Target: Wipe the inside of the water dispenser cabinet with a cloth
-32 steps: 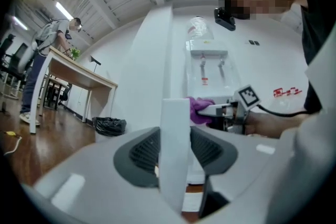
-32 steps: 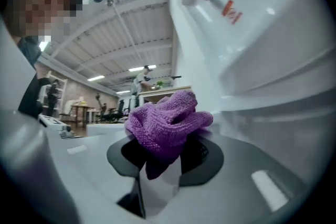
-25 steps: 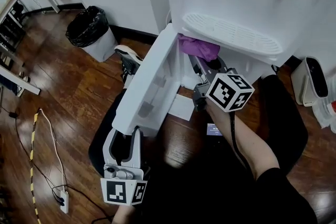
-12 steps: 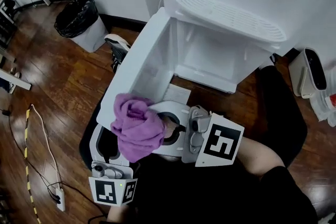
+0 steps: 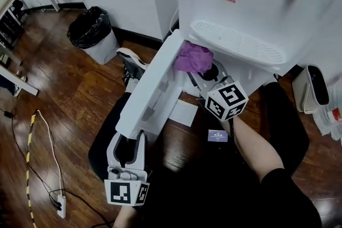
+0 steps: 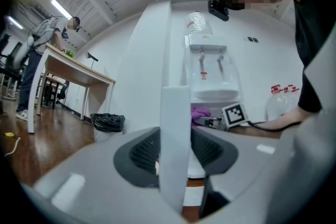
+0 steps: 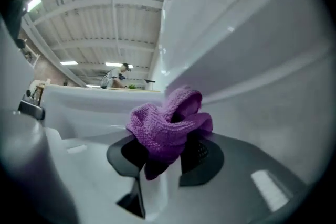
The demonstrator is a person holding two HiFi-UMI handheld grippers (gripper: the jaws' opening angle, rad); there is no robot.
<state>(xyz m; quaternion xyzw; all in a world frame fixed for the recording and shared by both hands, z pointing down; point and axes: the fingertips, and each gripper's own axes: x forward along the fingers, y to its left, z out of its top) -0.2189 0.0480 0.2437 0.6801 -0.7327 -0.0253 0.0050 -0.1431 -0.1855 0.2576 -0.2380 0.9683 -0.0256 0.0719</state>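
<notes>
We clamp the left gripper (image 5: 127, 144) narrowly on the free edge of the door (image 5: 155, 83), so the door stands swung out and the cabinet (image 5: 183, 81) is open. The right gripper (image 5: 206, 73) pinches the bunched purple cloth (image 5: 193, 57) at the cabinet mouth, just under the drip tray (image 5: 235, 40), ready to reach the inner walls. The tray overhang limits headroom. 1 bin (image 5: 91, 29) and 1 shoe (image 5: 130, 59) sit left of the door, apart from the work.

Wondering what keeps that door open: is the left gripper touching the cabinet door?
Touching. In the left gripper view, the left gripper is clamped on the edge of the cabinet door, a pad against each side.
</notes>
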